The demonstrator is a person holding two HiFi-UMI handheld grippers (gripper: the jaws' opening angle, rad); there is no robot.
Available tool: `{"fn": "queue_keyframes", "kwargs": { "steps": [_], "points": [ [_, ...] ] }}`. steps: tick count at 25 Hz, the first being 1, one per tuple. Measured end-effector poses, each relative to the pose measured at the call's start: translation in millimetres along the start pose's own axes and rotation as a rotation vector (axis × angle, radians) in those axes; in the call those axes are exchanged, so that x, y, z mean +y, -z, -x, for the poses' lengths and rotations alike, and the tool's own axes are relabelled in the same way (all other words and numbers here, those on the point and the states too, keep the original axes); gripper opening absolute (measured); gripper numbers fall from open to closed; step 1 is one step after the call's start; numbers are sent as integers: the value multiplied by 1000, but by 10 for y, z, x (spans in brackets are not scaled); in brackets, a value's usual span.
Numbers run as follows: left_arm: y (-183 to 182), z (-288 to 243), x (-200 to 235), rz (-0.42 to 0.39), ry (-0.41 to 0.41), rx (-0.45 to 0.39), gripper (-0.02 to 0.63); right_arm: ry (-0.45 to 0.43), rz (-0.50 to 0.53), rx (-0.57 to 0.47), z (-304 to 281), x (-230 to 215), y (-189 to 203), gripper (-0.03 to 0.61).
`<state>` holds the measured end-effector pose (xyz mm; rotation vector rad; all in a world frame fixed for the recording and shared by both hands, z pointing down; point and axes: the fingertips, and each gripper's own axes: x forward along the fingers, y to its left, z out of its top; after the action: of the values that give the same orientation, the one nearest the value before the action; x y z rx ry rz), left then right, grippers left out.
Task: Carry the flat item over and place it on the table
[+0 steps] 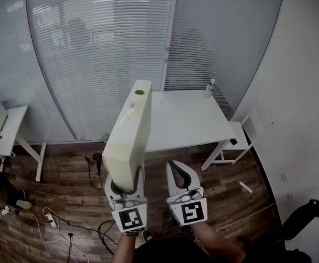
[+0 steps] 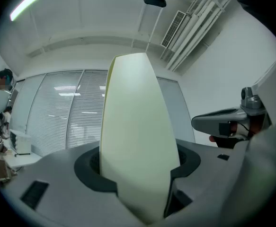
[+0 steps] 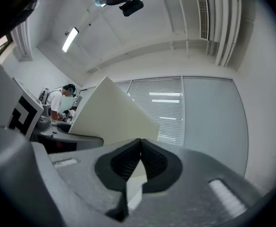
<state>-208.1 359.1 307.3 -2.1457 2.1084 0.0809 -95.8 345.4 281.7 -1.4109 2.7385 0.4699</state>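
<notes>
Nearest, the left tongs (image 1: 127, 184) clamp the lower edge of the flat item (image 1: 131, 130), a cream panel held upright in the air; the right tongs (image 1: 177, 167) are closed on nothing. This looks like the carrying step. Next comes crossing the wood floor (image 1: 71, 171) to the white counter (image 1: 186, 119), then laying it flat short of the bottle (image 1: 209, 88) at the far corner.

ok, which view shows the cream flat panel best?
Head view: the whole flat panel shows, standing up out of the left tongs, with the white table beyond. The left gripper view gives only a close-up of its lower part clamped between the jaws. The right gripper view catches one slanted face off to the left.
</notes>
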Motion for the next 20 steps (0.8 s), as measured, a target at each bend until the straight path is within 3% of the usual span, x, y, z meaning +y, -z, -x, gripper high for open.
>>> {"fn": "queue_keyframes", "kwargs": {
  "steps": [8, 12, 16, 20],
  "points": [
    [92, -232, -90, -10, 18, 20, 290, -13, -7, 34, -159, -156, 158, -3],
    [168, -406, -132, -52, 46, 11, 290, -11, 4, 47, -270, -275, 236, -3],
    [236, -548, -208, -13, 50, 53, 290, -12, -5, 67, -361, -381, 311, -3],
    [282, -780, -287, -52, 81, 44, 290, -7, -5, 78, -498, -532, 368, -3]
  ]
}}
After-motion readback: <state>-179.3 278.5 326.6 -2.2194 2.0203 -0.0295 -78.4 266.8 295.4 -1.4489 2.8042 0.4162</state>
